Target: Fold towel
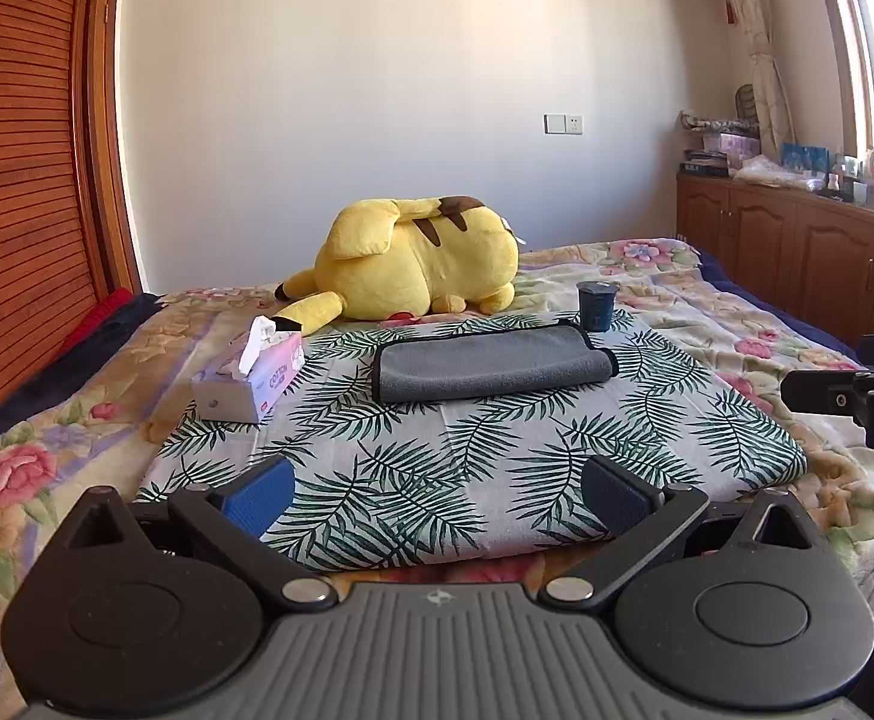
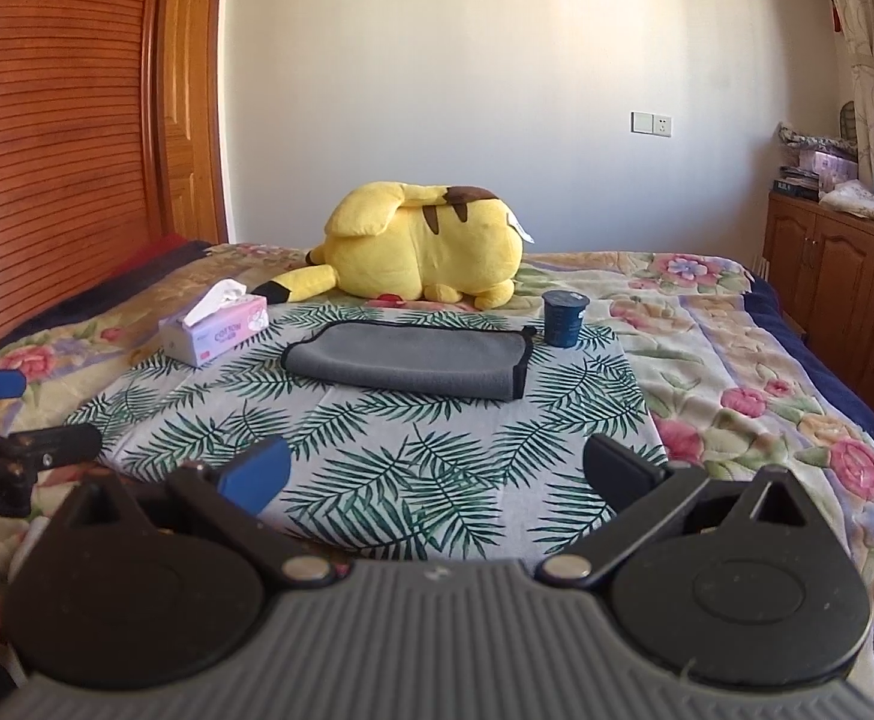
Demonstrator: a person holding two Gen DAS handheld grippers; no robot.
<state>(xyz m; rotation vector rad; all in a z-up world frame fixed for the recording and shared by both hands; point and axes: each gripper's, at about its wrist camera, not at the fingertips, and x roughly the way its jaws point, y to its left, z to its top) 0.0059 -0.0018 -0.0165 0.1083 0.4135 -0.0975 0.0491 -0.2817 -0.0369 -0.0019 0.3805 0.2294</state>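
Note:
A grey towel with black edging [image 1: 490, 365] lies folded into a long strip on a leaf-print cloth [image 1: 448, 450] on the bed. It also shows in the right wrist view [image 2: 413, 359]. My left gripper [image 1: 437, 489] is open and empty, held well short of the towel over the near part of the cloth. My right gripper [image 2: 437, 477] is open and empty too, also short of the towel. The right gripper's side shows at the right edge of the left wrist view [image 1: 856, 399]. The left gripper shows at the left edge of the right wrist view [image 2: 11, 420].
A tissue box [image 1: 251, 375] stands left of the towel. A dark cup [image 1: 597, 306] stands at its far right corner. A yellow plush toy [image 1: 419, 261] lies behind. A floral blanket [image 1: 47, 450] covers the bed. Wooden cabinets [image 1: 796, 258] stand at the right.

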